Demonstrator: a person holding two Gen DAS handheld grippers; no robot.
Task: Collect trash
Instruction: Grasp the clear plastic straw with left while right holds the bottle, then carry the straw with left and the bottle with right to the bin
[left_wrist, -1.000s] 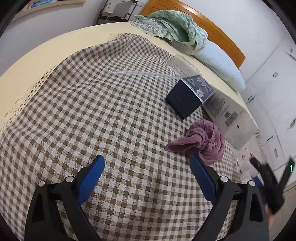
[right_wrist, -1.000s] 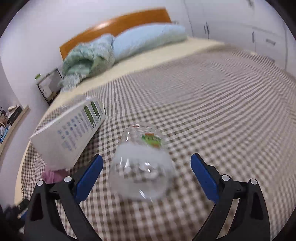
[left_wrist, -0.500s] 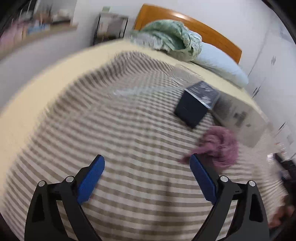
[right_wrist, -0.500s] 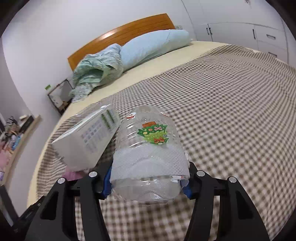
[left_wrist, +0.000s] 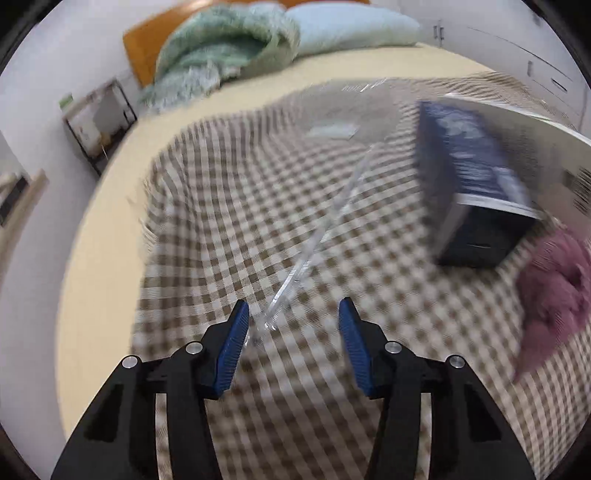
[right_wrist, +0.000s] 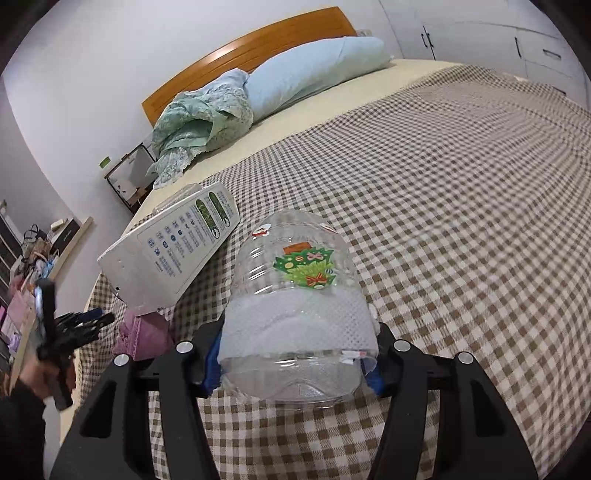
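Note:
A clear plastic bottle (right_wrist: 295, 295) with a white sleeve and a green sticker lies between my right gripper's (right_wrist: 291, 369) fingers, which are shut on it over the checked bedcover. A thin clear plastic strip (left_wrist: 314, 236) lies on the cover in the left wrist view, its near end between the blue pads of my left gripper (left_wrist: 293, 332), which is open. The left gripper also shows at the far left of the right wrist view (right_wrist: 70, 325). The left wrist view is blurred.
A dark blue box (left_wrist: 476, 195), a large clear-and-white package (right_wrist: 173, 251) and a mauve towel (left_wrist: 557, 291) lie on the bed. A green blanket (right_wrist: 195, 125) and blue pillow (right_wrist: 314, 74) sit by the wooden headboard. A nightstand (left_wrist: 99, 122) stands left of the bed.
My left gripper has swung toward the clear plastic strip and narrowed around its near end. My right gripper has closed on the bottle and lifted its view slightly.

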